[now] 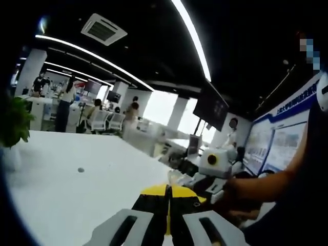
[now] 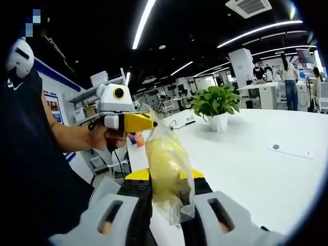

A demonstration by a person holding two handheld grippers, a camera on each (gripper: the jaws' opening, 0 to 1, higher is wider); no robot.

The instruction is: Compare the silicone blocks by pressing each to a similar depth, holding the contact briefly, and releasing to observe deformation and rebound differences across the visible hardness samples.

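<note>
A clear plastic bag holding a pale yellow soft lump stands upright between my right gripper's jaws, which are shut on it. My left gripper, white with a yellow tip, comes in from the left and meets the bag's top edge with its jaws together. In the left gripper view, my left gripper shows black jaws with yellow tips pressed shut, and a bit of clear bag sits right at the tips. The right gripper faces it from the right, held by a hand. No silicone blocks are in view.
Both grippers hang above a large white table. A potted plant stands on it, and a flat strip lies farther right. A person's forearm crosses on the right. Desks, shelves and people fill the office behind.
</note>
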